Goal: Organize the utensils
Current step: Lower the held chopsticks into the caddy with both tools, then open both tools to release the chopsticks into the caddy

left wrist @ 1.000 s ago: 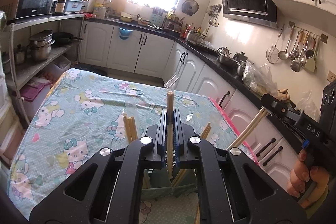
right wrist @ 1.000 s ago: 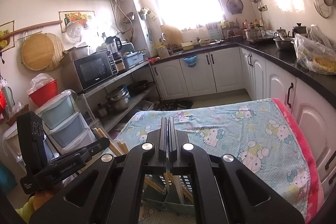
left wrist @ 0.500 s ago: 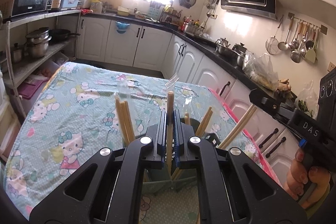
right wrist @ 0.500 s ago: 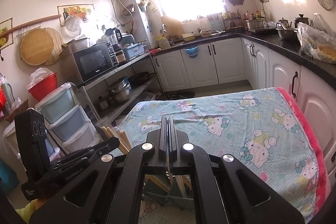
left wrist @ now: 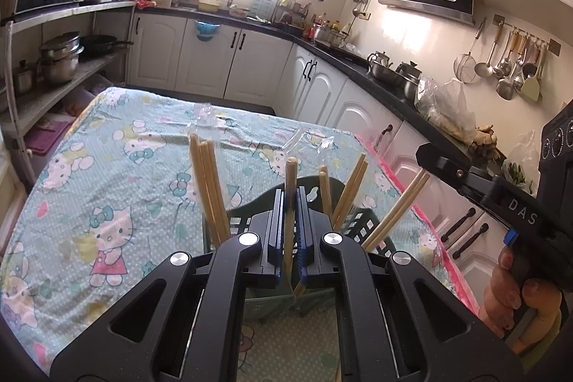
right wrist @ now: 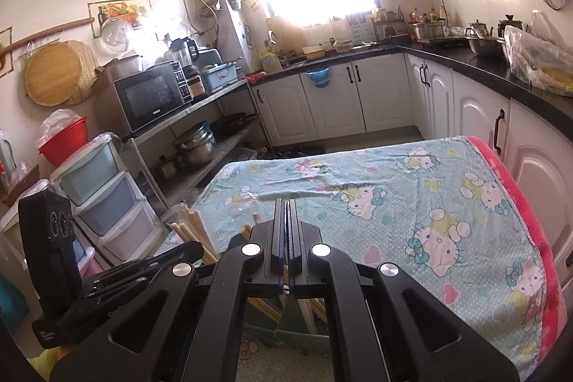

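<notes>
One wooden chopstick (left wrist: 289, 203) is standing upright, clamped in the left gripper (left wrist: 289, 231) above the dark green utensil basket (left wrist: 361, 224). Right gripper (right wrist: 285, 253) is pinching another chopstick (left wrist: 397, 206) leaning into that basket, its lower end staying hidden behind the gripper bodies.

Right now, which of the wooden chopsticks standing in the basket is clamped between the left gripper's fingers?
The upright chopstick in the middle, pinched in the left gripper. The group on the left and the leaning ones on the right stand free in the dark basket.
</notes>
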Demonstrator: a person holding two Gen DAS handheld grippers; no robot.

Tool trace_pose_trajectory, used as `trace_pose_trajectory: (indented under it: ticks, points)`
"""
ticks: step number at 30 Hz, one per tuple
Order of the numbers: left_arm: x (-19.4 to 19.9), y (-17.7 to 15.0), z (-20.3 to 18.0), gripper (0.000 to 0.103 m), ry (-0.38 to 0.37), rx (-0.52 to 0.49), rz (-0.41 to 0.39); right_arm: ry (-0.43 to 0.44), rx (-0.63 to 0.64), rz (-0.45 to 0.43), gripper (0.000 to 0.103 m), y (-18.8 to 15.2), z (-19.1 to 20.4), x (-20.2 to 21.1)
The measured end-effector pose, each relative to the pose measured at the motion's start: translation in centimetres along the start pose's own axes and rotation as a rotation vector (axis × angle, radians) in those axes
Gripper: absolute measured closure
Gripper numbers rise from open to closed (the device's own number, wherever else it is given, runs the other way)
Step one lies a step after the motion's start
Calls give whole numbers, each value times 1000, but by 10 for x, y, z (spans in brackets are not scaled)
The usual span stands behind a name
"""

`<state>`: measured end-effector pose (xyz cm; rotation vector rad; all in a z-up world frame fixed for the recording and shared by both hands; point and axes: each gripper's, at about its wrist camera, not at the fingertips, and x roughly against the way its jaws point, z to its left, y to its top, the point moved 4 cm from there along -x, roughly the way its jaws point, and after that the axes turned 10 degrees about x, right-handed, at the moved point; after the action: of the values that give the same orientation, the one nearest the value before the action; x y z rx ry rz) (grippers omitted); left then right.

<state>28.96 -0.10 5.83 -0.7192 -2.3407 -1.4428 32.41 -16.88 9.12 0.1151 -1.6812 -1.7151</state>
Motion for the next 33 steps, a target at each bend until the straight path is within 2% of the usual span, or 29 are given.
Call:
trace_pose_trajectory:
  ticks: [8, 17, 21, 30, 32, 33]
  points:
    - [-7, -5, 8, 100, -12, 33, 36, -16, -19, 14, 101, -5, -9, -5]
    - [-8, -7, 10, 100, -16, 41, 39, -39, -35, 14, 99, -8, -18, -4]
    - [-8, -7, 10, 100, -16, 42, 40, -48, -38, 14, 87, -10, -21, 0]
    - [-3, -12, 10, 99, -21, 44, 44, -79, -27, 11, 76, -15, -24, 11]
    - [-1, -13, 11, 94, -20, 45, 46, -82, -29, 13, 74, -17, -25, 12]
    - [0, -14, 11, 88, -19, 46, 47, -83, -31, 12, 72, -18, -25, 13]
